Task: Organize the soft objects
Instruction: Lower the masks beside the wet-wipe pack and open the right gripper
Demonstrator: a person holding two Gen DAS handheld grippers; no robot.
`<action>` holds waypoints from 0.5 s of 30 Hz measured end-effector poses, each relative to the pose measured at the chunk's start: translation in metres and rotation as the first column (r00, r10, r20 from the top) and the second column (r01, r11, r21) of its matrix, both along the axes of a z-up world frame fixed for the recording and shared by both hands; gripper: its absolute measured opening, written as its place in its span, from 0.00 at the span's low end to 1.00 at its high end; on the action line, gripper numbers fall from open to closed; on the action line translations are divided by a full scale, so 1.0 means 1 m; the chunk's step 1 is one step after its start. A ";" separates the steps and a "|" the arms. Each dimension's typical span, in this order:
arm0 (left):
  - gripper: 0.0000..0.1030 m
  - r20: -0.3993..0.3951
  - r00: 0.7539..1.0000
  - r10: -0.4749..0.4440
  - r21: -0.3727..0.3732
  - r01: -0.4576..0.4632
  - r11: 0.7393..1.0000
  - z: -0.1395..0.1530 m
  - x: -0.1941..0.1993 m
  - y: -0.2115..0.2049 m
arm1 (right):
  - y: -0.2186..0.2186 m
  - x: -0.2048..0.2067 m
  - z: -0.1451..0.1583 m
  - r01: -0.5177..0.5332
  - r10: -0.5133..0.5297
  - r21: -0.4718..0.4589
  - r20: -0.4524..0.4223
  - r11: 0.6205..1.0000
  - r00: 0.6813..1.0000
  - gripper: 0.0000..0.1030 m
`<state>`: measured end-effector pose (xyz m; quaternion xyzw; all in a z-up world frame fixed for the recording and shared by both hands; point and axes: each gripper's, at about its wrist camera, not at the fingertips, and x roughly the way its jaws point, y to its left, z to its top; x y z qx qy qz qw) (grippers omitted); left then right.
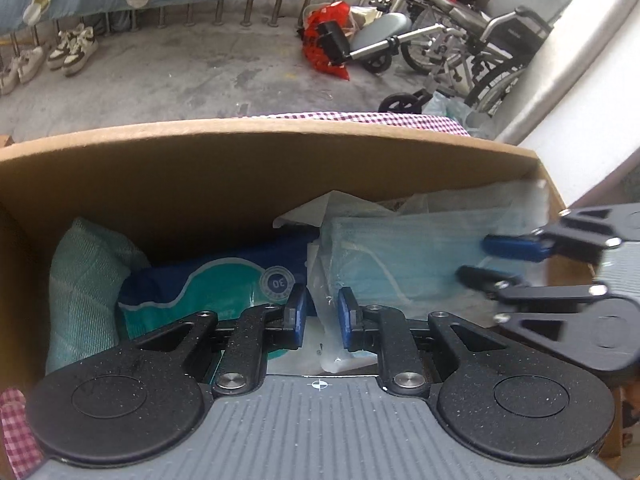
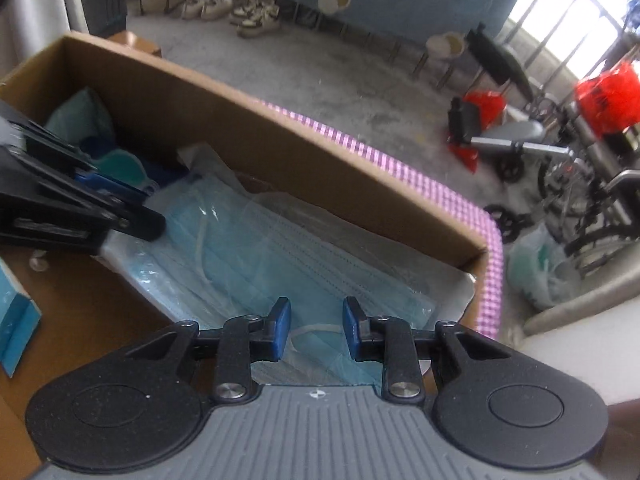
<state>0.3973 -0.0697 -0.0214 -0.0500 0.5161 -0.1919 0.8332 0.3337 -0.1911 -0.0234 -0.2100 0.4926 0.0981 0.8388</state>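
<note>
A cardboard box holds the soft things. A clear pack of light blue face masks lies at its right; it also shows in the right wrist view. A blue and teal tissue pack lies in the middle and a pale green folded cloth stands at the left. My left gripper is open and empty, low over the edge of the mask pack. My right gripper is open and empty just above the mask pack's near end; it shows at the right in the left wrist view.
The box sits on a pink checked cloth. A teal carton sits outside the box at the left. Beyond are a concrete floor, shoes, wheelchairs, red bags and a white wall.
</note>
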 end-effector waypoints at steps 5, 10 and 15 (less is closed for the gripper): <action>0.18 -0.005 1.000 0.005 0.002 -0.005 1.000 -0.001 0.000 0.000 | 0.001 0.018 -0.013 0.015 -0.015 0.013 -0.057 1.000 0.998 0.30; 0.25 -0.026 0.999 0.024 -0.039 -0.025 0.999 0.002 0.000 0.004 | -0.007 0.032 -0.019 0.053 -0.043 0.064 -0.148 0.997 0.988 0.30; 0.54 0.015 0.998 0.058 -0.086 -0.056 0.995 0.023 -0.009 0.015 | -0.016 0.034 -0.022 0.066 -0.054 0.077 -0.146 0.995 0.988 0.30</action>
